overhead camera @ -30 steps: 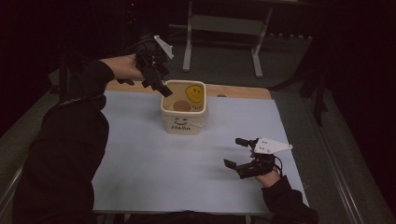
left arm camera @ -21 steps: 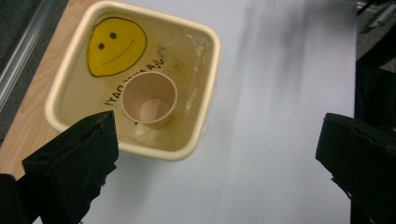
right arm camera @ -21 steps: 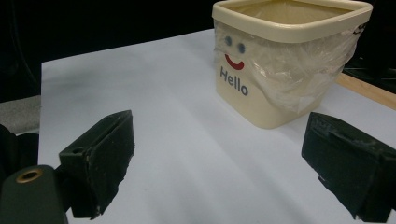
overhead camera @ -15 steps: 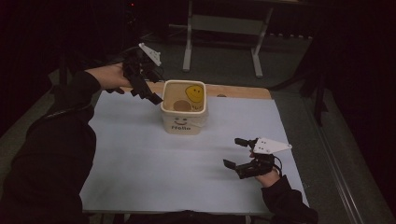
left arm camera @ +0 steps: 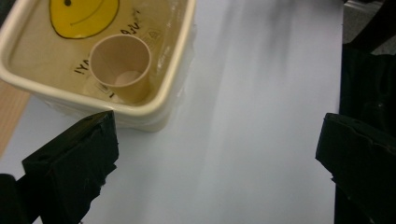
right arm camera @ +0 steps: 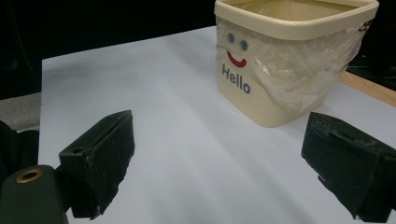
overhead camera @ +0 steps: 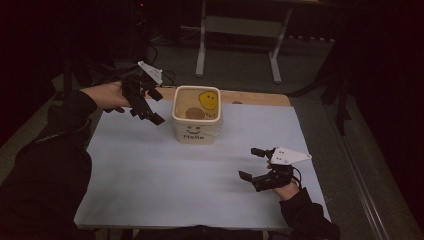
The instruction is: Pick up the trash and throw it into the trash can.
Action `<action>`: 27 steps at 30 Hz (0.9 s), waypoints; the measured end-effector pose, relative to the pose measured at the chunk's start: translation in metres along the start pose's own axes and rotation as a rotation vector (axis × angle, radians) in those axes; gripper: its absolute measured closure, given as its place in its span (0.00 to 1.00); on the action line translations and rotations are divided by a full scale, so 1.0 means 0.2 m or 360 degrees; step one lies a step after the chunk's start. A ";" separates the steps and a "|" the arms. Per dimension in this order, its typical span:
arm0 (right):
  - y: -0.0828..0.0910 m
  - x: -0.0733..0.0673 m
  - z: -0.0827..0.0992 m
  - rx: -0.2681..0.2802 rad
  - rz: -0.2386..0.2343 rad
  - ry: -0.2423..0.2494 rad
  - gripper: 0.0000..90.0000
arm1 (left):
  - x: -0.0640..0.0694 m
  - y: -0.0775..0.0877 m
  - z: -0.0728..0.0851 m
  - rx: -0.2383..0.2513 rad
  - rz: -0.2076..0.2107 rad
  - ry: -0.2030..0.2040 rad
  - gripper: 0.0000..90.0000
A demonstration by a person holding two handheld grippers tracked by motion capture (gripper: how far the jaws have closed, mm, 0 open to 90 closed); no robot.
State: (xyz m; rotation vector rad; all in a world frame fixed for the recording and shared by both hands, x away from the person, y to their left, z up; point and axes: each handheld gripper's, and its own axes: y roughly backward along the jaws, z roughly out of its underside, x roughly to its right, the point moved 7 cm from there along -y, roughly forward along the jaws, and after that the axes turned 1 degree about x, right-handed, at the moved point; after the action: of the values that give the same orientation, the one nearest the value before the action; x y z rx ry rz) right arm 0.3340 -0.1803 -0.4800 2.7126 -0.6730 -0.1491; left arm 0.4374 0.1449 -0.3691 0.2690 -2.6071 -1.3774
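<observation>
Now the left gripper [overhead camera: 150, 106] hangs just beside the cream bin [overhead camera: 197, 134], jaws wide apart and empty. Inside the bin, a paper cup [left arm camera: 120, 65] lies on its bottom. Well apart, the right gripper [overhead camera: 256, 164] rests low over the white table [overhead camera: 150, 175], also wide open, holding nothing.

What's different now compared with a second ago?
The left gripper has pulled back from over the bin toward the person's left, open and empty. The cup lies inside the bin. The right gripper and bin stayed put.
</observation>
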 end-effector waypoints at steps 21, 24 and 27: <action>-0.01 0.00 0.00 -0.0011 0.0000 0.0004 0.10 | 0.15 -0.14 0.21 0.0035 0.0051 -0.0024 0.00; -0.01 0.00 0.00 -0.0012 0.0001 0.0003 0.10 | 0.18 -0.17 0.24 0.0014 0.0044 -0.0037 0.00; -0.01 0.00 0.00 -0.0015 0.0001 0.0006 0.10 | 0.21 -0.19 0.26 0.0041 0.0056 -0.0041 0.00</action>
State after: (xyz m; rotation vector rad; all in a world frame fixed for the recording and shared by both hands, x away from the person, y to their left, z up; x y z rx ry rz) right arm 0.3342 -0.1794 -0.4810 2.7031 -0.6707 -0.1465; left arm 0.3882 0.1544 -0.4269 0.2088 -2.6393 -1.3454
